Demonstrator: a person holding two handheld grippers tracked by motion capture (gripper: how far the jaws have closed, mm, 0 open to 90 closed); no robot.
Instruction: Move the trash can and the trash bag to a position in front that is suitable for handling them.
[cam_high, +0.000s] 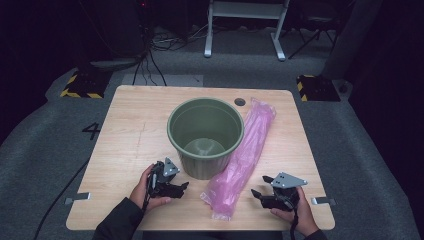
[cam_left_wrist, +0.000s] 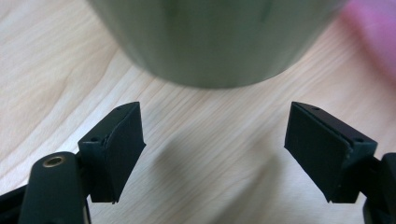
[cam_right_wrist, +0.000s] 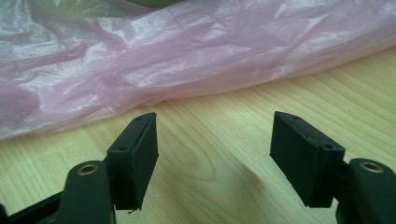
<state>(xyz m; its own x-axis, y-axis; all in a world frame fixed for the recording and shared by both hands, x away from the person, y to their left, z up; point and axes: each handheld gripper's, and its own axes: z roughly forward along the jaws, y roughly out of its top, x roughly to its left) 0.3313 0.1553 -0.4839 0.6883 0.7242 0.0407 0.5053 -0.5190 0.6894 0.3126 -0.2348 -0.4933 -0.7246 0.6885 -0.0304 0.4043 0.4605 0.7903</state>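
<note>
An olive green plastic bucket (cam_high: 205, 137) stands upright and empty in the middle of the wooden table (cam_high: 132, 125). A long pink plastic bag (cam_high: 246, 152) lies just to its right, running from the far edge toward the near edge. My left gripper (cam_high: 183, 187) lies low near the bucket's near-left side, open, with bare wood between its jaws (cam_left_wrist: 215, 121) and the bucket's wall (cam_left_wrist: 215, 42) just ahead. My right gripper (cam_high: 258, 185) sits right of the bag's near end, open and empty (cam_right_wrist: 213, 123), facing the crumpled bag (cam_right_wrist: 187, 56) without touching it.
A round cable hole (cam_high: 240, 102) sits in the table's far edge behind the bucket. Grey carpet surrounds the table, with a white desk frame (cam_high: 245, 25) and floor cables (cam_high: 155, 55) behind. Small metal brackets (cam_high: 77, 197) stick out at the near corners.
</note>
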